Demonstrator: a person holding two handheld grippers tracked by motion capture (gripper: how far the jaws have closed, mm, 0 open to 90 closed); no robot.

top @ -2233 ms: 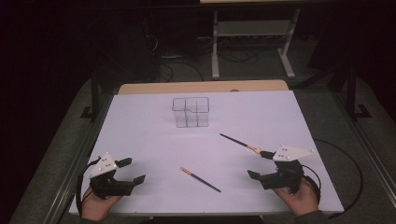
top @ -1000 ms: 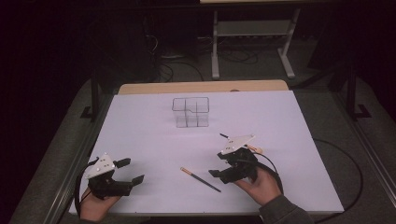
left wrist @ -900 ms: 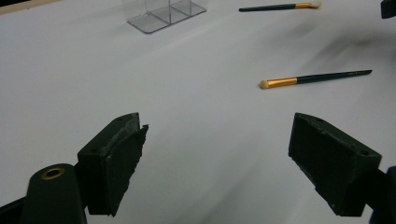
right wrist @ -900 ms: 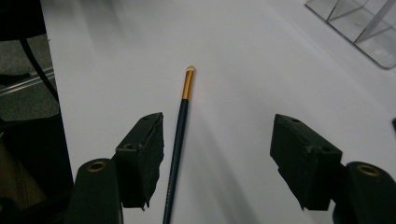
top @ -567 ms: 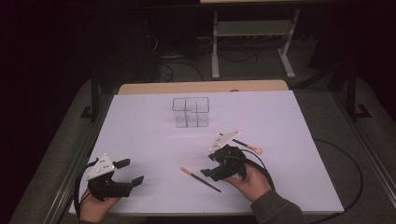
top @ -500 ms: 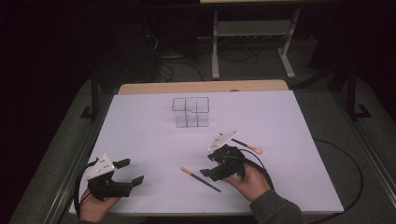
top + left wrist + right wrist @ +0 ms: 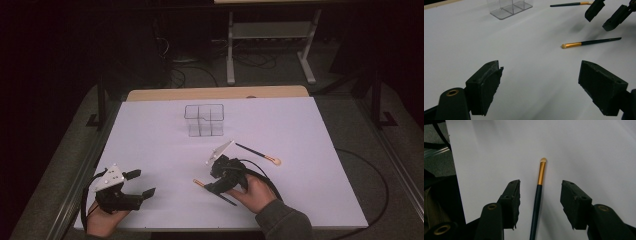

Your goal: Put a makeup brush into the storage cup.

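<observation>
Right gripper [image 7: 540,202] is lowered over the near makeup brush [image 7: 537,195], which lies flat on the white table [image 7: 150,145]. Its jaws have just been closing and are half spread on both sides of the handle, not touching it. Left gripper [image 7: 142,184] is kept wide apart, with nothing inside.
</observation>
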